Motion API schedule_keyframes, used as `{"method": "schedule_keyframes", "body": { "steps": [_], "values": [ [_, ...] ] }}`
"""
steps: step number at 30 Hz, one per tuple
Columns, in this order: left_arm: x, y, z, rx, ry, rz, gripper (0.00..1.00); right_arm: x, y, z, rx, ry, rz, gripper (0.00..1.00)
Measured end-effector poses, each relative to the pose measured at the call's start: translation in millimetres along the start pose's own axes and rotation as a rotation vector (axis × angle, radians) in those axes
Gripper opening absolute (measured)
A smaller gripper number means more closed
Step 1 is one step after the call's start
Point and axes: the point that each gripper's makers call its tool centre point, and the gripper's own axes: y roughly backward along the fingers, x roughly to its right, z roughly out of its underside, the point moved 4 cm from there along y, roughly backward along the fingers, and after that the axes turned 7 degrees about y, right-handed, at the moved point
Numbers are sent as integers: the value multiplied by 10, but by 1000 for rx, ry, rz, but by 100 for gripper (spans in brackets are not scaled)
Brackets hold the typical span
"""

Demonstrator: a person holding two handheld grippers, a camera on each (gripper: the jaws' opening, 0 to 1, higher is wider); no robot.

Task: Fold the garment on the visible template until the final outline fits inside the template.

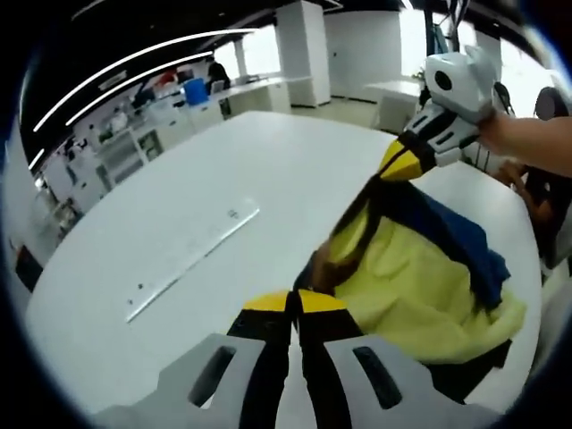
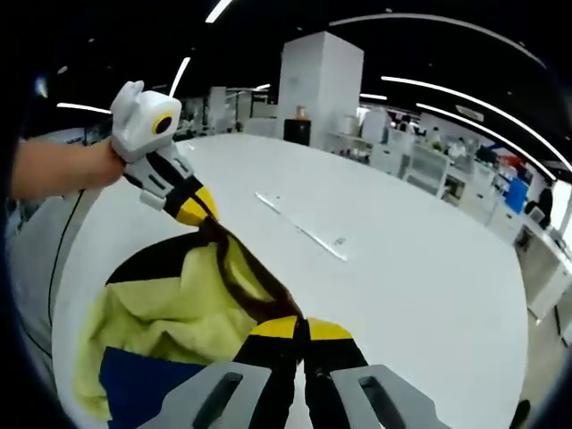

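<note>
In the left gripper view, the left gripper (image 1: 293,304) has its yellow-tipped jaws together, clamped on a dark hem of the garment (image 1: 411,277), and beyond it the right gripper (image 1: 399,165) is likewise closed on the same edge, so the hem runs taut between them above the white tabletop (image 1: 179,206). The rest of the garment hangs and pools beside that line: soft, fleecy yellow cloth with a blue panel and black trim, bunched in loose folds on the tabletop. A thin clear strip (image 1: 192,259), perhaps a ruler or template edge, lies flat on the tabletop, apart from the garment; I cannot tell whether a fuller template outline lies under the cloth. In the right gripper view, the right gripper (image 2: 299,326) shows its jaws shut on the brown-black hem, with the left gripper (image 2: 198,213) pinching the far end and the strip (image 2: 302,228) beyond the garment. To do this fold well, I judge both grippers should keep the hem evenly stretched, carry it over together at the same height, and lay it down parallel to the strip so the limp fleece settles without wrinkling or sliding off the tabletop.
</note>
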Motion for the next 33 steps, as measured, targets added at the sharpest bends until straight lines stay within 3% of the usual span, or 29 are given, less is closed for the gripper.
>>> {"method": "schedule_keyframes", "body": {
  "steps": [10, 19, 24, 27, 31, 32, 33],
  "values": [
    [-88, -158, 131, -42, 46, -6, 0, -28, -278, 168, -75, -20, -13, 0],
    [-171, -304, 241, -89, 96, -22, 0, 10, -372, 245, -111, -65, 2, 0],
    [-185, -330, 199, -87, 104, -27, 0, 22, -378, 242, -115, -71, 13, 0],
    [-209, -337, 167, -71, 131, -19, 1, 45, -366, 242, -106, -69, 13, 0],
    [-229, -275, 97, -32, 152, -39, 13, 73, -300, 154, -35, -96, 14, 0],
    [-232, -268, 88, -23, 152, -37, 16, 82, -290, 138, -21, -102, 21, 1],
    [-234, -253, 74, -13, 153, -32, 18, 91, -280, 122, -6, -112, 27, 9]
  ]
}}
